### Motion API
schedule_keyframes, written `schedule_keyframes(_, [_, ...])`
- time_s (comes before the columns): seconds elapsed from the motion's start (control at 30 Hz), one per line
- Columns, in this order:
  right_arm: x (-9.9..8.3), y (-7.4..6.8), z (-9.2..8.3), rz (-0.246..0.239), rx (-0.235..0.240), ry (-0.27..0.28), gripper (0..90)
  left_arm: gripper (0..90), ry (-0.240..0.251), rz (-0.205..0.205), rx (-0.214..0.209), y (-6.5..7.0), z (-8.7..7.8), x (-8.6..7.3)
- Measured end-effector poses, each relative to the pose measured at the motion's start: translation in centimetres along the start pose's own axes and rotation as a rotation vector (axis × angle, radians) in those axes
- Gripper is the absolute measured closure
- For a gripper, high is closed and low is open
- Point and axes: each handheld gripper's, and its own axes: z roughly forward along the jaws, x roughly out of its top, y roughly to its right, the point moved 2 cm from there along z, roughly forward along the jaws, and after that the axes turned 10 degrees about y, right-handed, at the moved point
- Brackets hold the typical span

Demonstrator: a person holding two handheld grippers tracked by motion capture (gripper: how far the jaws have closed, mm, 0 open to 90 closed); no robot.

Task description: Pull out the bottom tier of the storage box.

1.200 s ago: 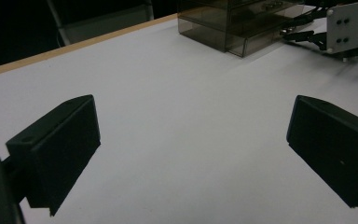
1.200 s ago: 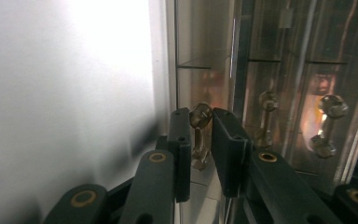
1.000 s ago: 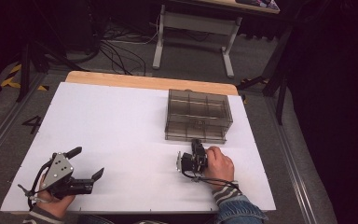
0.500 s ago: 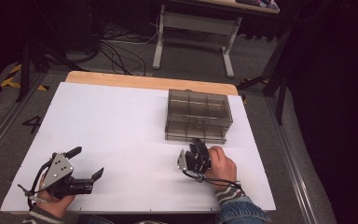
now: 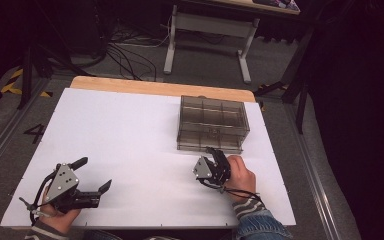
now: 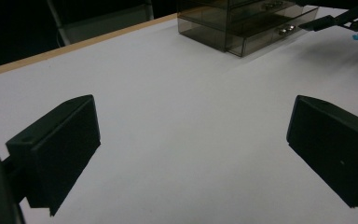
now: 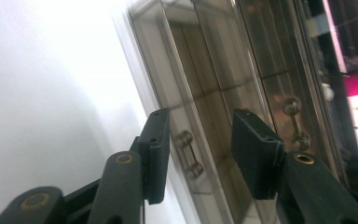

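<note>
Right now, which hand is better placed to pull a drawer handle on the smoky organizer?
Right. The right gripper sits at the drawer box front, jaws parted around the lower handle. The left gripper waits open, far off.

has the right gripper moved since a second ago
Yes. In the high view the right gripper has shifted up the picture, closer to the front of the drawer box, and its jaws have just been opening with nothing between them.
</note>
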Motion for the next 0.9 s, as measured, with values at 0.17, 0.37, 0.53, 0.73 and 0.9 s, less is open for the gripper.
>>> schedule_keyframes(0.17, [0.1, 1.0, -0.5, 0.094, 0.092, 0.057, 58.7, 3.2, -0.003, -0.002, 0.000, 0.0, 0.1, 0.0])
schedule_keyframes(0.37, [-0.1, 2.2, -0.6, 0.197, 0.174, 0.094, 55.5, 3.2, -0.006, 0.000, 0.002, 0.0, 0.1, 0.0])
schedule_keyframes(0.53, [-0.4, 3.2, -0.6, 0.280, 0.224, 0.105, 54.7, 3.2, -0.003, -0.003, 0.002, 0.0, 0.1, 0.0])
schedule_keyframes(0.73, [-0.9, 4.3, -0.2, 0.352, 0.299, 0.111, 53.5, 3.0, -0.006, -0.003, 0.001, -0.1, 0.0, -0.1])
schedule_keyframes(0.9, [-1.4, 5.4, 0.4, 0.406, 0.381, 0.087, 50.8, 2.8, -0.012, -0.005, 0.003, 0.0, -0.1, -0.2])
